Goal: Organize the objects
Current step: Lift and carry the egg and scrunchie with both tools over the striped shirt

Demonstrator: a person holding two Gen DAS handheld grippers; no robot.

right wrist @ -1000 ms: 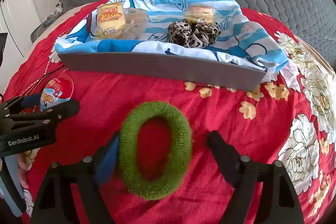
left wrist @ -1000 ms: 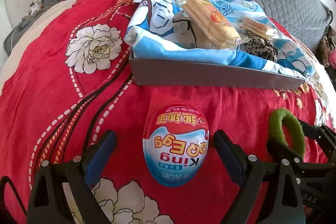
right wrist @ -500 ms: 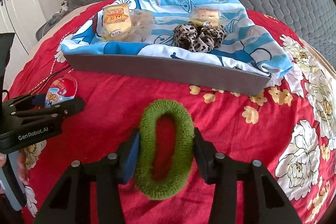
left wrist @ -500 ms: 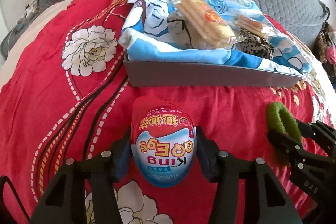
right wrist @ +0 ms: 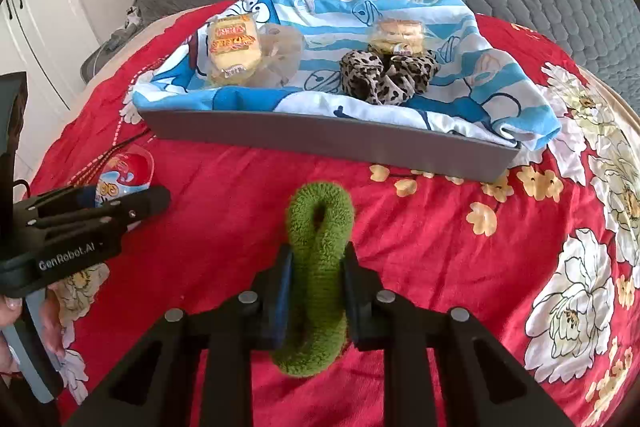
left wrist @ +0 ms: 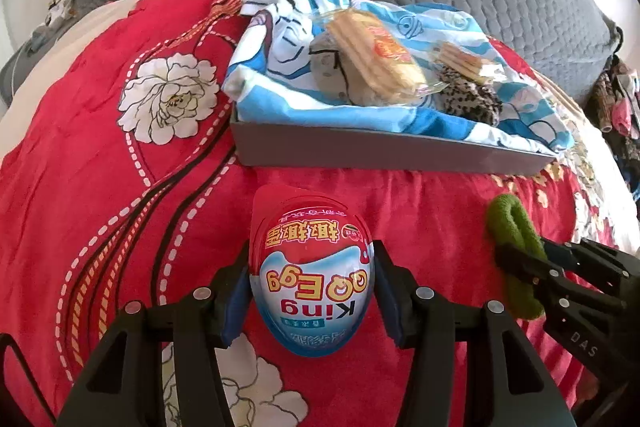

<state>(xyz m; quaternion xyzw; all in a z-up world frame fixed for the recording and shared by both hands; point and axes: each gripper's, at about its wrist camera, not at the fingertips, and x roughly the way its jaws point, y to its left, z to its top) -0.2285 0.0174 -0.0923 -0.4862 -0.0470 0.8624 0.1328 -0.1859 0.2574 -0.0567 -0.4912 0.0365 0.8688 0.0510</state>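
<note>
Pinching King Egg toy egg (left wrist: 311,291) at its sides, left claw (left wrist: 311,297) low over red floral bedspread (left wrist: 100,167). Right claw (right wrist: 316,287) squeezing green hair scrunchie (right wrist: 318,267) flat between pads. Beyond both: grey tray (right wrist: 328,141) lined with blue cartoon cloth (right wrist: 460,67), holding wrapped cakes (right wrist: 232,49) and leopard scrunchie (right wrist: 386,77).

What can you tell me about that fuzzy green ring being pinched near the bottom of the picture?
The green ring looks like a soft, fuzzy terry-cloth hair tie. The right gripper is shut on its middle, squeezing the loop so flat that only a small hole shows at the far end. It points away from the camera toward the gray tray, over the red floral bedspread. Whether it touches the bedspread is unclear. Only the blue-padded fingers clearly touch it.
</note>
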